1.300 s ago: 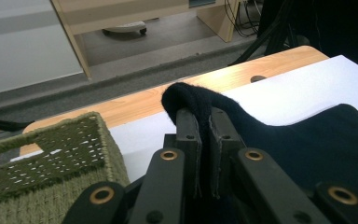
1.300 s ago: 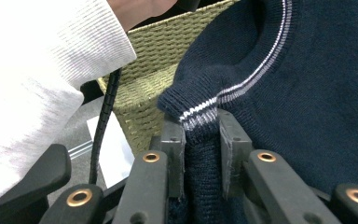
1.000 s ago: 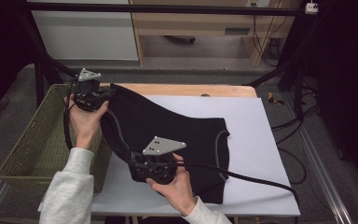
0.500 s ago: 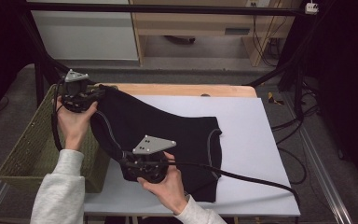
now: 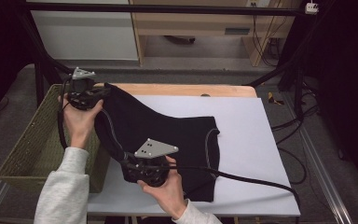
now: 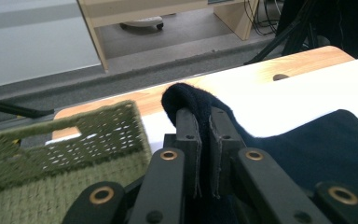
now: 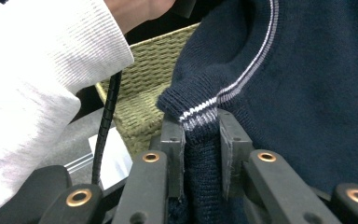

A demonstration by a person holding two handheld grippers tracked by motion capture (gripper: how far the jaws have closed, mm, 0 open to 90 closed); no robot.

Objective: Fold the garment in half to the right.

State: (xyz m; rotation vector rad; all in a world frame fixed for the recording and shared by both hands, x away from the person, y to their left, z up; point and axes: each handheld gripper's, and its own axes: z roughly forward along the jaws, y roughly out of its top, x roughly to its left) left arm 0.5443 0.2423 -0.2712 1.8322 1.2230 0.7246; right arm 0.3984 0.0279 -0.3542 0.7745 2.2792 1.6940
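Note:
A dark navy sweater [image 5: 168,135] with white striped trim lies on the white sheet [image 5: 247,140] over the table, its left part lifted toward the basket. At the far left my left gripper [image 5: 101,91] is shut on a fold of the sweater's edge; the fold bulges over its tips [image 6: 204,114], and the rest of the sweater [image 6: 307,154] lies beyond. My right gripper [image 5: 126,161] is at the near left, shut on the sweater. Its pads [image 7: 200,126] pinch the striped ribbed hem of the sweater [image 7: 307,93].
A green woven basket [image 5: 32,140] stands off the table's left edge, right under the lifted cloth; it appears as the basket [image 6: 51,177] beside the left jaws and the basket [image 7: 144,79] behind the right. The wooden table edge [image 5: 191,89] runs along the back. A black cable [image 5: 251,179] trails right across the sheet.
Both grippers have shifted slightly to the left, and the sweater's right edge has slid a little left with them. Both grips are unchanged.

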